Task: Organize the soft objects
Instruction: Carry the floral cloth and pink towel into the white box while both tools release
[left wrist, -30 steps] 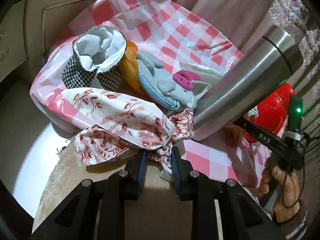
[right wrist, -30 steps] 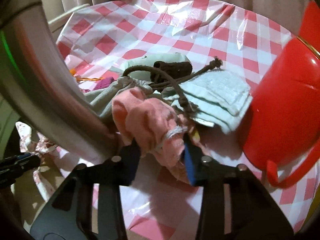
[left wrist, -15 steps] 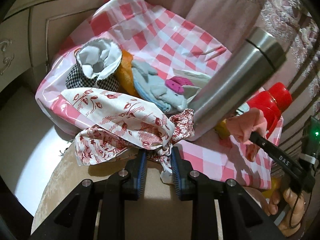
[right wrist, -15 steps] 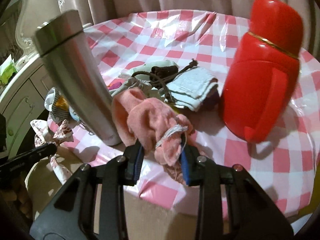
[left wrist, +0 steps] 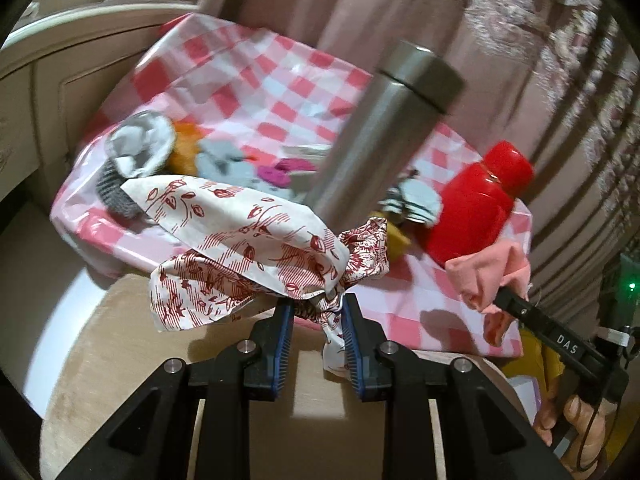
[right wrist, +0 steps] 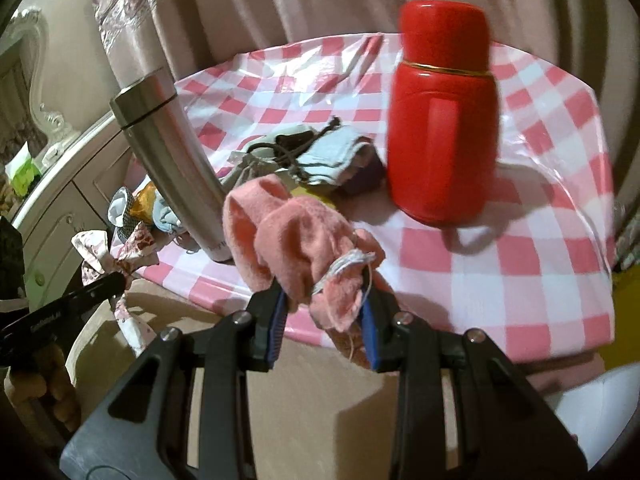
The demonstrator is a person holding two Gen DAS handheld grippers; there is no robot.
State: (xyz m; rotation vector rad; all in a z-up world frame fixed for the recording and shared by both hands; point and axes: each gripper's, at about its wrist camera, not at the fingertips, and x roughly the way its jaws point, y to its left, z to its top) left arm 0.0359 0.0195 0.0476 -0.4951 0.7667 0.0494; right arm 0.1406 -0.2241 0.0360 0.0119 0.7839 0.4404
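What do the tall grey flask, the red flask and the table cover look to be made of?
Grey flask: brushed metal, likely steel, soft sheen. Red flask: glossy, probably plastic or enamelled, with a gold band. Table cover: thin plastic sheet, judging by shiny creases.

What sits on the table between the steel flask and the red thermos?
In the right wrist view, a pale blue folded cloth with a dark drawstring cord on it lies between the steel flask and the red thermos.
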